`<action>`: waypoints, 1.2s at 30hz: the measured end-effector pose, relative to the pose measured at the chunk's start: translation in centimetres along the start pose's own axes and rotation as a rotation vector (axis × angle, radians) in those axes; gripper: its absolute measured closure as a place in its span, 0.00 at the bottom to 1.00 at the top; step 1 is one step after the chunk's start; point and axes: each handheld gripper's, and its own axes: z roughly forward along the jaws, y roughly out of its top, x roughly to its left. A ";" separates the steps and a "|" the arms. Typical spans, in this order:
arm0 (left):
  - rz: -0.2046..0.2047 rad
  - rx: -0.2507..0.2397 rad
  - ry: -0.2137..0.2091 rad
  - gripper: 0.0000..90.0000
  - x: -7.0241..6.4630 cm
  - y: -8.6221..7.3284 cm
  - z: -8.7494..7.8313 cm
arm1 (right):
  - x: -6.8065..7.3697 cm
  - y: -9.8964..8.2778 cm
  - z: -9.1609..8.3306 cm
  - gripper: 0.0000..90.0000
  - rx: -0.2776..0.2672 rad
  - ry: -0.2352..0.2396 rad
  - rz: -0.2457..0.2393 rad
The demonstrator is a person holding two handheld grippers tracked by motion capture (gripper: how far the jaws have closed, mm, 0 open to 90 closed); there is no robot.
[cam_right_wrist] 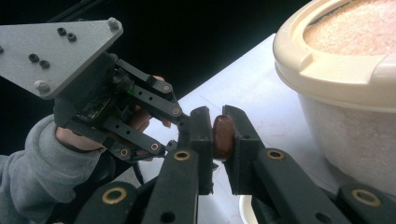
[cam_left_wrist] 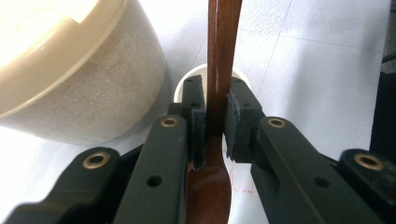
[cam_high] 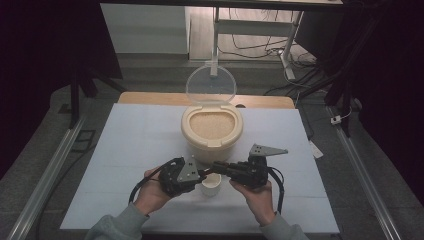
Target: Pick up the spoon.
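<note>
A brown wooden spoon (cam_left_wrist: 223,42) hangs level over a small white cup (cam_high: 211,185) near the table's front edge. My left gripper (cam_left_wrist: 215,100) is shut on the spoon's handle, with the wider bowl end close to its camera. My right gripper (cam_right_wrist: 217,122) is shut on the handle's far end (cam_right_wrist: 223,137), facing the left gripper (cam_right_wrist: 184,122). In the high view the left gripper (cam_high: 199,174) and the right gripper (cam_high: 214,168) meet tip to tip above the cup. Just behind them stands a cream container (cam_high: 212,127) full of pale grains, with its clear lid (cam_high: 210,85) raised.
A white sheet (cam_high: 135,145) covers the table, and a wooden edge (cam_high: 150,97) shows at the back. Metal rails (cam_high: 50,170) run along both sides on the floor. Dark curtains and desk legs with cables stand behind the table.
</note>
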 end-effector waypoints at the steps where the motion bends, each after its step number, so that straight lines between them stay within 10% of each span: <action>1: 0.000 -0.001 -0.002 0.87 0.0 0.0 0.0 | 0.0 0.0 0.0 0.92 -0.002 0.001 -0.005; 6: -0.018 -0.015 0.002 0.84 0.1 -0.1 -0.2 | 0.1 0.0 0.0 0.92 -0.016 0.004 -0.028; 18: -0.177 -0.117 0.025 0.42 1.3 -2.6 -1.8 | -0.3 1.0 -1.4 0.92 -0.068 -0.008 -0.067; 36: -0.370 -0.120 0.106 0.35 2.7 -10.6 -4.7 | -1.2 1.4 -3.5 0.92 -0.087 -0.050 -0.088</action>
